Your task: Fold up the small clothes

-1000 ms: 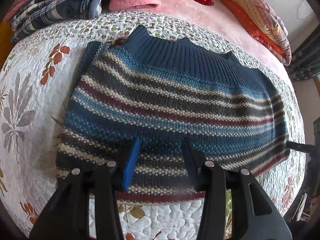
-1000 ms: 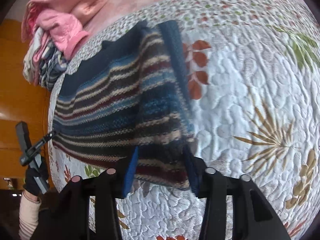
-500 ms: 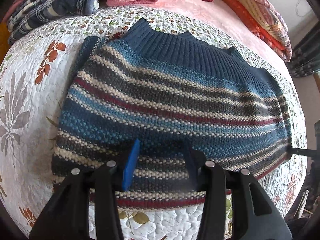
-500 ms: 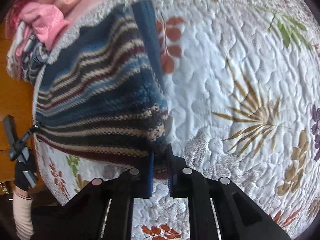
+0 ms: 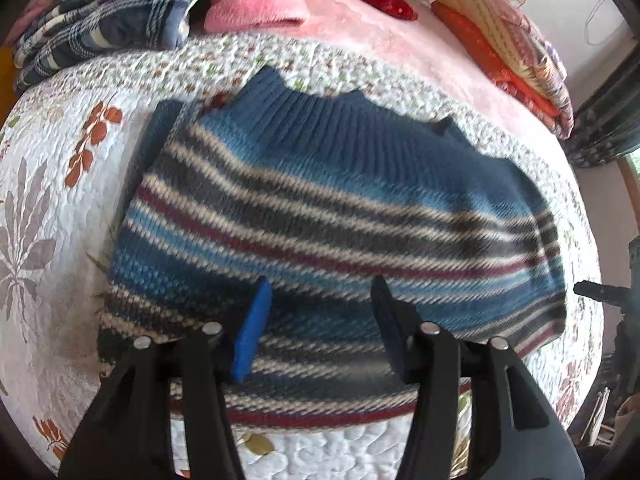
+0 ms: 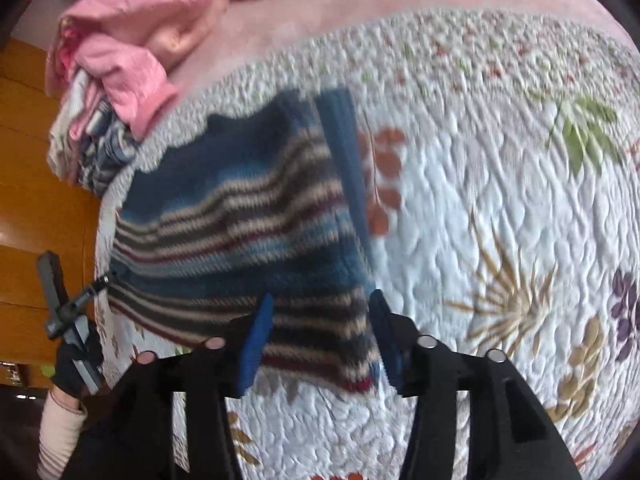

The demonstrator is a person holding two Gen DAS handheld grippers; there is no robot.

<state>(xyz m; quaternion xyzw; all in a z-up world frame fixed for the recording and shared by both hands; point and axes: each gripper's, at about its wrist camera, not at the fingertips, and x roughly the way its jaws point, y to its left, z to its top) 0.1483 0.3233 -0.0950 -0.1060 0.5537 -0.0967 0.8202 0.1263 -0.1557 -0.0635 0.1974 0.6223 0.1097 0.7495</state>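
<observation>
A knitted sweater (image 5: 328, 200) with blue, grey, cream and dark red stripes lies folded on the quilted bedspread (image 5: 48, 208), ribbed collar at the far edge. My left gripper (image 5: 320, 308) hovers open above its near hem, with nothing between the fingers. In the right wrist view the sweater (image 6: 240, 232) fills the left half. My right gripper (image 6: 320, 320) is open, its fingers either side of the near right corner of the hem. The left gripper (image 6: 60, 308) shows at that view's left edge, held by a gloved hand (image 6: 74, 368).
Plaid and pink clothes (image 5: 120, 12) are piled at the far left of the bed. Folded orange and patterned bedding (image 5: 504, 40) lies at the far right. A wooden wardrobe (image 6: 36, 208) stands beyond the bed edge. Bare quilt (image 6: 500, 220) stretches right of the sweater.
My right gripper was shut on the sweater's hem corner half a second ago and is now open and drawn back a little. The left gripper stayed open and shifted slightly over the hem.
</observation>
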